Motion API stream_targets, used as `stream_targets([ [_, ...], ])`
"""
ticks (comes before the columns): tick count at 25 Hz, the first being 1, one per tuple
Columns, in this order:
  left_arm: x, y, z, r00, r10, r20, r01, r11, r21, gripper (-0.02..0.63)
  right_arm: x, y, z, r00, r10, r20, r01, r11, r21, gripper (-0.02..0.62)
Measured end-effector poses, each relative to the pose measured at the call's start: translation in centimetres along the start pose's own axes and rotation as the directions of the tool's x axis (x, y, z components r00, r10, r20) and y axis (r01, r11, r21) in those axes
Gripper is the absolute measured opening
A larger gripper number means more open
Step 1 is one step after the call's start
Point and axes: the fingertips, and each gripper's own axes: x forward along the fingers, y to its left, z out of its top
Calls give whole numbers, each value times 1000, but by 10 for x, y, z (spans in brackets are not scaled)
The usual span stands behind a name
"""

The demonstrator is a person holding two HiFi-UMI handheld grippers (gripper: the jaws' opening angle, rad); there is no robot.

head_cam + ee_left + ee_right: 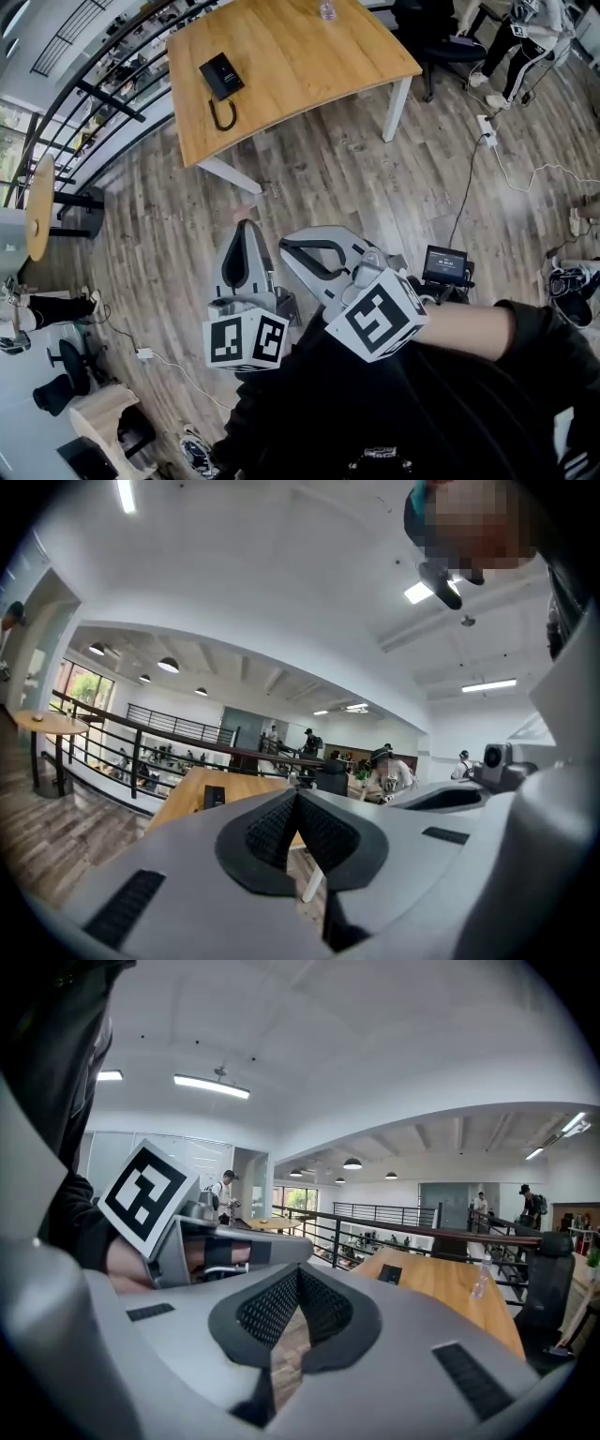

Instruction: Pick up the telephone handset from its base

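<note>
The head view looks steeply down from well back at the distant wooden tabletop (309, 66), which both gripper views, facing almost level from afar, also show

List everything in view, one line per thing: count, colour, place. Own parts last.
table: one, light wood with white legs, far ahead.
telephone: one, black, on the table's left part.
bottle: one, clear, at the table's far edge.
round table: one, wood, far left by the railing.
railing: one, black, along the left.
chair: one, black, right of the table.
power strip: one, white, floor at right.
screen device: one, black, floor by the right gripper.
left gripper: one, grey, shut, empty.
right gripper: one, grey, shut, empty.
sleeve: one, black, bottom right.
</note>
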Motion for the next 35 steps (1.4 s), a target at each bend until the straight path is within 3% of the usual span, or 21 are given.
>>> stream_targets([
  [4, 2, 43, 0, 1000, 9, -1, -9, 1000, -27, 5, 33, 7, 4, 1000, 13, -26, -14, 1000, -14, 17],
  [11, 4, 101, 5, 1000, 27, -7, -27, 1000, 2, 5, 84, 18, 12, 999, 39, -32, -40, 999, -26, 17],
  [16, 3, 116, -2, 999, 44, -27, -45, 999, -30, 5, 108, 27, 22, 997, 71, -18, -72, 997, -22, 17],
  [28, 41, 160, 12, 989, 142, -38, -142, 990, -5, 5, 192, 2, 48, 978, 208, 23, -207, 977, -43, 17],
  [32, 60, 208, 32, 972, 236, -13, -236, 972, 3, 5, 232, -17, 59, 965, 258, 40, -257, 965, -47, 17],
  [35, 63, 256, 64, 926, 373, 51, -370, 927, -56, 5, 256, -36, 67, 956, 291, 35, -289, 956, -49, 17],
])
